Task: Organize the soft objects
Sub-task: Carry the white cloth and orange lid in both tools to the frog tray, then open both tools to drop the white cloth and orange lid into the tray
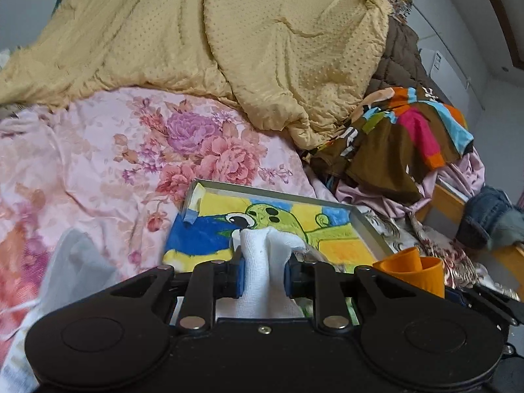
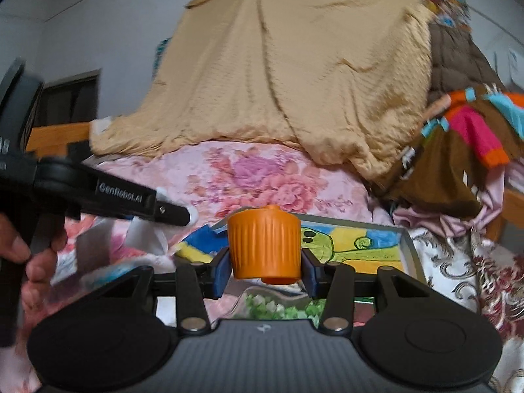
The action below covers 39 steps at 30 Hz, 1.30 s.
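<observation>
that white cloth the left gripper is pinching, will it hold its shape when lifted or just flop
Probably flop. The white cloth bunches and creases between the left gripper pads, so it looks soft and limp. It seems thin and gauzy, likely light for its size. The woven texture should grip the pads rather than slip, though loose ends may trail onto the tray below.

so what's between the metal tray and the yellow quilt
Only the pink floral bedsheet lies between the metal tray and the yellow quilt, clearest in the left wrist view.
</observation>
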Available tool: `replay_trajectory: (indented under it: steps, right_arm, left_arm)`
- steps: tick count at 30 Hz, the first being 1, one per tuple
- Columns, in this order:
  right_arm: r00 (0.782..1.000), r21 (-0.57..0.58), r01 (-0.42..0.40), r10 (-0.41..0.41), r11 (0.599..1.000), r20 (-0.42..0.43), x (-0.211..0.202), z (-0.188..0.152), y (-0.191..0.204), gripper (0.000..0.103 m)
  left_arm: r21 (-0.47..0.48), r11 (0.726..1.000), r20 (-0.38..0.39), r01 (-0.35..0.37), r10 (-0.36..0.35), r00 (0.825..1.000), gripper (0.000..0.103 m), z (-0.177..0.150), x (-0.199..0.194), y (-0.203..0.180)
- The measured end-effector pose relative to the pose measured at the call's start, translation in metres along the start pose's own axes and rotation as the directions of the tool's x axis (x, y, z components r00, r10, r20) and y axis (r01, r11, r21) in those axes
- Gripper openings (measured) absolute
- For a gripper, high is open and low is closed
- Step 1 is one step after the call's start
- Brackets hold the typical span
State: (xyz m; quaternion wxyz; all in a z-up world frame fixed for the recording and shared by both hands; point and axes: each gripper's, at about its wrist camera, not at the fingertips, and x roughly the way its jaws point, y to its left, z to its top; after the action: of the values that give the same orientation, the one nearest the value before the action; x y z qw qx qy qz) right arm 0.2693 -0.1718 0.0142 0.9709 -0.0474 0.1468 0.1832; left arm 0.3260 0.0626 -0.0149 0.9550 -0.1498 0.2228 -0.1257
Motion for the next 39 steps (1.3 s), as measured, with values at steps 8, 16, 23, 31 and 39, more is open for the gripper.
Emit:
replay_trajectory:
  steps: [8, 16, 23, 31, 39]
  right_arm:
    - [0.998, 0.076, -0.013, 0.017, 0.997, -0.063, 0.059, 0.018, -0.008, 0.051]
    - [0.991, 0.060, -0.002, 0.009, 0.998, -0.131, 0.103, 0.018, 0.007, 0.052]
    - [0.983, 0.034, 0.025, -0.018, 0.999, -0.185, 0.124, 0.013, 0.017, 0.052]
    - [0.970, 0.039, 0.069, -0.058, 0.997, -0.235, 0.137, 0.009, 0.018, 0.063]
    - [0.967, -0.015, 0.087, -0.088, 0.996, -0.239, 0.139, 0.014, 0.023, 0.078]
  left_arm:
    - [-0.095, 0.995, 0.026, 0.022, -0.019, 0.999, 0.023, 0.004, 0.053, 0.041]
    - [-0.160, 0.985, 0.022, 0.057, -0.054, 0.998, 0.023, 0.009, 0.083, 0.069]
    - [-0.183, 0.982, -0.061, 0.035, -0.047, 0.997, 0.023, -0.006, 0.109, 0.080]
    - [-0.167, 0.986, -0.101, 0.013, -0.030, 0.994, 0.028, -0.006, 0.114, 0.079]
    - [-0.175, 0.985, -0.101, 0.002, -0.020, 0.995, 0.048, -0.004, 0.112, 0.080]
